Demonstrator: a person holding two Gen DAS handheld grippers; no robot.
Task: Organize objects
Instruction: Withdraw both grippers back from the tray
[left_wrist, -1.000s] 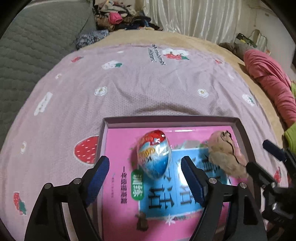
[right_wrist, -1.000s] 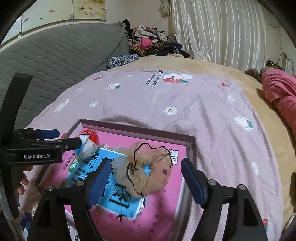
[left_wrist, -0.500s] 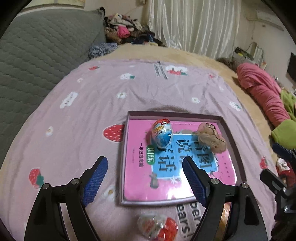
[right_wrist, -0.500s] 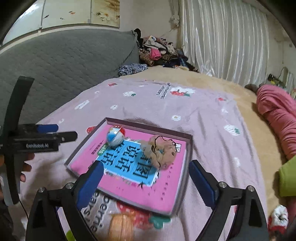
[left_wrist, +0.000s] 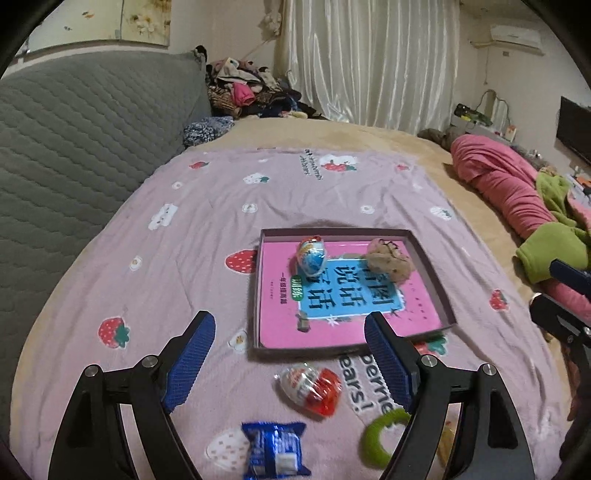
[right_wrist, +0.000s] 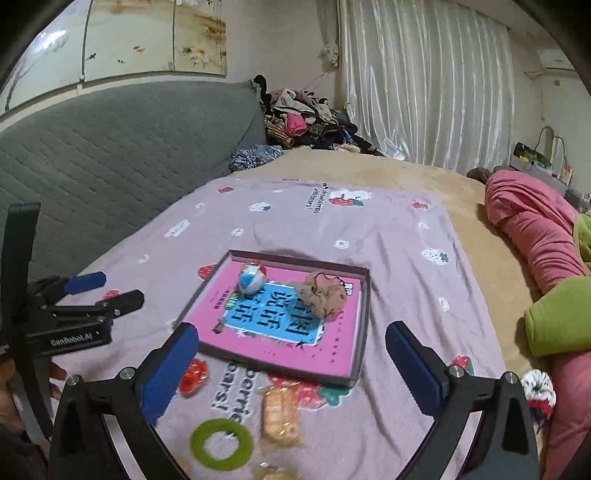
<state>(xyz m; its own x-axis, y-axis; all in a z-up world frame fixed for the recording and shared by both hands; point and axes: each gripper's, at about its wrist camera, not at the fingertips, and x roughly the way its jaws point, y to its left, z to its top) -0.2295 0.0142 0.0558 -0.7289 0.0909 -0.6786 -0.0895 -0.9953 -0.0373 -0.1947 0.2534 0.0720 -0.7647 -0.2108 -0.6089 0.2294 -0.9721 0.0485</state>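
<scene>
While both hands are hovering over the bed, the left tongs (left_wrist: 286, 360) are standing spread with nothing between their blue pads, and in the right wrist view they are showing at the far left edge (right_wrist: 105, 288), well apart from the tray.

Just below them in the left wrist view, a blue-and-white foil snack packet (left_wrist: 275, 448) is lying on the pale purple strawberry-print blanket (left_wrist: 184, 229), and a red-and-white foil-wrapped egg (left_wrist: 310, 384) is lying just in front of the near rim of the shallow dark purple cardboard tray (left_wrist: 428, 273).

Inside the tray, a pink-and-blue paperback book (left_wrist: 347, 295) is lying flat and covering its floor. A blue, red and white foil-wrapped egg (left_wrist: 312, 253) is resting on the book's far left part, and a tan crumpled fabric scrunchie (left_wrist: 388, 258) is resting on its far right part, the two apart from each other.

Near the right pad, a flat green felt ring (left_wrist: 380, 435) is lying on the blanket, and beside it in the right wrist view is a clear packet of orange biscuits (right_wrist: 279, 413).

The right tongs (right_wrist: 291, 365) are standing wide apart, having just been opening, and are gripping nothing.
</scene>
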